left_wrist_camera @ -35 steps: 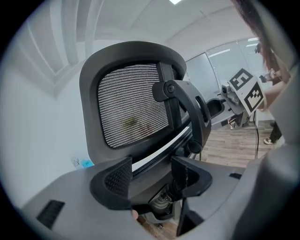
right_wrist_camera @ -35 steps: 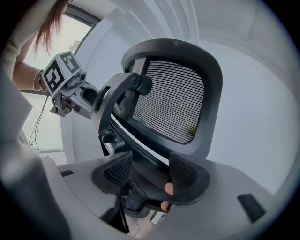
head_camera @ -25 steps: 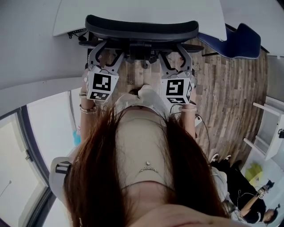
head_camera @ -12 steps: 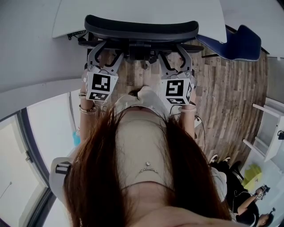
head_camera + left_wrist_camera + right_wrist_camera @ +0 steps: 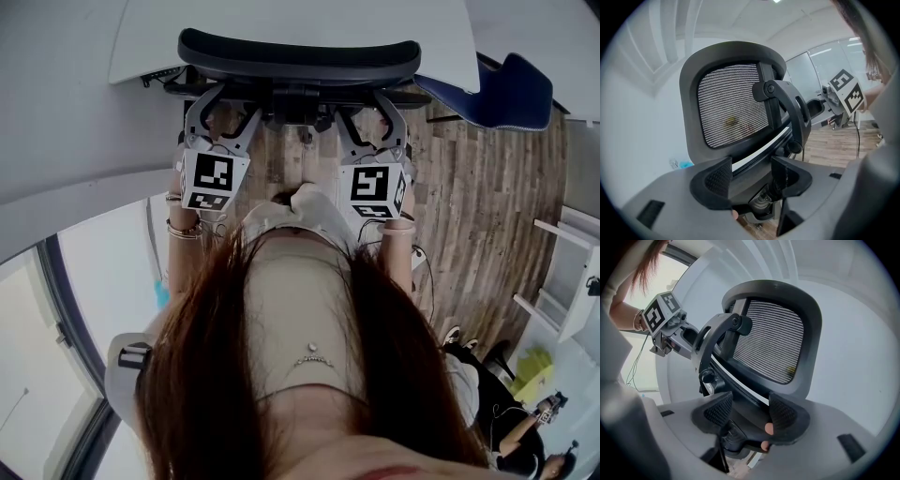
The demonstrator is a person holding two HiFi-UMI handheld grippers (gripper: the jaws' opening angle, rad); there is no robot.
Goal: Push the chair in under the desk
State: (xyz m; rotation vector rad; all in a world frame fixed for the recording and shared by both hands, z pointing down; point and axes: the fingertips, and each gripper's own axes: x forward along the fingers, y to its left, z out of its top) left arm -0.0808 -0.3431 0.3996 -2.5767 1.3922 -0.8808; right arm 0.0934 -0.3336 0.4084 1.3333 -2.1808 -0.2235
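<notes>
Two-handed hold on a black office chair, mesh back in a thick curved frame, top rim at the near edge of the white desk; left gripper and right gripper each with jaws spread astride the lower back frame. Sits a hair farther toward the desk than a second ago, grippers forward likewise. Stands just left of a blue chair by the desk's corner, on wood-plank floor, a person well apart.

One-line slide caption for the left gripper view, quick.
Left gripper, jaws apart around the lower back frame of the black mesh-backed chair.
</notes>
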